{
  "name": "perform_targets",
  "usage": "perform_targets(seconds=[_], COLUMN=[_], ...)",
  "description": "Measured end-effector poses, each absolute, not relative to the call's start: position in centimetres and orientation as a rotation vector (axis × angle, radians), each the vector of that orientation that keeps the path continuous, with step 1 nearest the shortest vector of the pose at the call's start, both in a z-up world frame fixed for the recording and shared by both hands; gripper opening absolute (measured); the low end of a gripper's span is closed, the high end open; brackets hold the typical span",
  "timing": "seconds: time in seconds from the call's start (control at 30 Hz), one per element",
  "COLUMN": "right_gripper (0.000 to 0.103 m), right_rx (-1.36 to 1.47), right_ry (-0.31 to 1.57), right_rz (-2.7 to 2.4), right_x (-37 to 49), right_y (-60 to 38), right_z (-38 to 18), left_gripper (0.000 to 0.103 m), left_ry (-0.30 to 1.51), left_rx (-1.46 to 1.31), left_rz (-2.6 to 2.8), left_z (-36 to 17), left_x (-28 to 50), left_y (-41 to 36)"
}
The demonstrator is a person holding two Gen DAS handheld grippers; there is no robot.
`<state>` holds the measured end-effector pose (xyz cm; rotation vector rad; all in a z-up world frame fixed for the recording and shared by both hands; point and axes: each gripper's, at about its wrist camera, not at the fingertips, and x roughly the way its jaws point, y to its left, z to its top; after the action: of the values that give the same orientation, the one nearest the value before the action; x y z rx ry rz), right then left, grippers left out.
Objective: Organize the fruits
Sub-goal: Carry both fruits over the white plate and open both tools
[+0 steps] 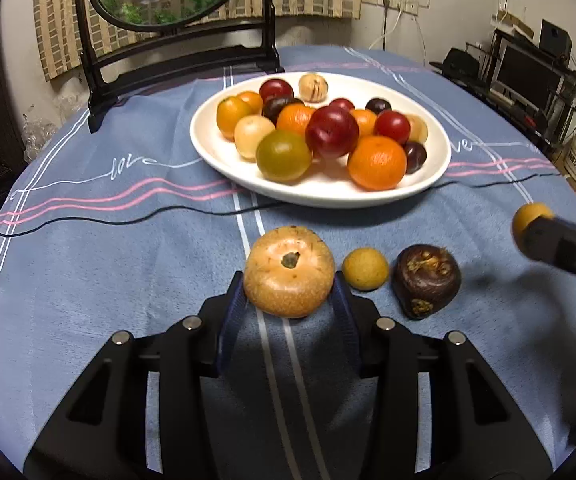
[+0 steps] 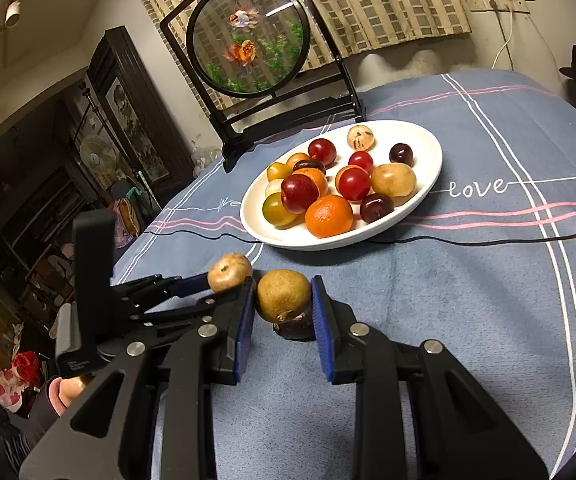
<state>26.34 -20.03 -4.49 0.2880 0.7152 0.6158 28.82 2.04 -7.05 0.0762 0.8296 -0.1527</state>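
Observation:
A white oval plate (image 1: 223, 160) (image 2: 428, 196) holds several red, orange, dark and pale fruits. My left gripper (image 1: 290, 296) is shut on a tan round fruit (image 1: 289, 271), which also shows in the right wrist view (image 2: 229, 272). A small yellow fruit (image 1: 365, 269) and a dark brown fruit (image 1: 426, 280) lie on the cloth to its right. My right gripper (image 2: 283, 300) is shut on a yellow-brown fruit (image 2: 283, 294) above the dark brown fruit (image 2: 296, 326). In the left wrist view the right gripper (image 1: 528, 236) enters from the right holding its fruit (image 1: 530, 216).
A blue striped tablecloth (image 1: 127, 248) covers the round table. A round goldfish panel on a black stand (image 2: 247, 36) stands behind the plate. A black cable (image 2: 488, 240) runs across the cloth. Shelves and furniture surround the table.

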Motion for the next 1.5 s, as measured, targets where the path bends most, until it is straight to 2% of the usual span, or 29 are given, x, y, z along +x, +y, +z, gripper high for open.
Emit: perform_targets(seconds=[0.27, 0.43, 0.8, 1.03, 1.3, 1.33, 1.37, 1.4, 1.43, 1.5], right_gripper=[0.028, 0.029, 0.028, 0.028, 0.029, 0.030, 0.038, 0.055, 0.059, 0.059], right_rx=[0.262, 0.385, 0.334, 0.303, 0.241, 0.234, 0.230, 0.226, 0.227, 0.221], right_ry=[0.709, 0.704, 0.507, 0.614, 0.662, 0.673, 0.678, 0.683, 0.671, 0.637], right_rz=[0.620, 0.720, 0.484, 0.410, 0.404, 0.402, 0.403, 0.397, 0.389, 0.386], right_x=[26.2, 27.5, 34.6, 40.6, 42.6, 42.6, 42.6, 42.4, 42.1, 41.4], right_y=[-19.5, -19.7, -19.5, -19.4, -18.4, -18.3, -18.2, -18.2, -18.3, -18.5], right_z=[-4.5, -4.3, -1.3, -3.6, -4.4, -4.5, -4.5, -4.4, -4.2, -3.5], left_gripper=[0.044, 0.044, 0.044, 0.044, 0.044, 0.045, 0.050, 0.057, 0.068, 0.074], left_ry=[0.770, 0.723, 0.638, 0.676, 0.704, 0.710, 0.712, 0.702, 0.681, 0.637], left_rx=[0.025, -0.020, -0.122, -0.082, -0.077, -0.075, -0.073, -0.068, -0.059, -0.039], left_rz=[-0.164, -0.158, -0.084, -0.072, -0.043, -0.038, -0.035, -0.032, -0.023, -0.015], left_z=[-5.4, -3.8, -0.1, -1.4, -2.5, -2.6, -2.7, -2.5, -2.1, -1.0], left_x=[27.6, 28.2, 37.9, 42.0, 43.4, 43.5, 43.4, 43.3, 42.8, 41.5], left_y=[2.5, 2.9, 3.4, 2.5, 3.1, 3.1, 3.1, 3.0, 3.0, 2.8])
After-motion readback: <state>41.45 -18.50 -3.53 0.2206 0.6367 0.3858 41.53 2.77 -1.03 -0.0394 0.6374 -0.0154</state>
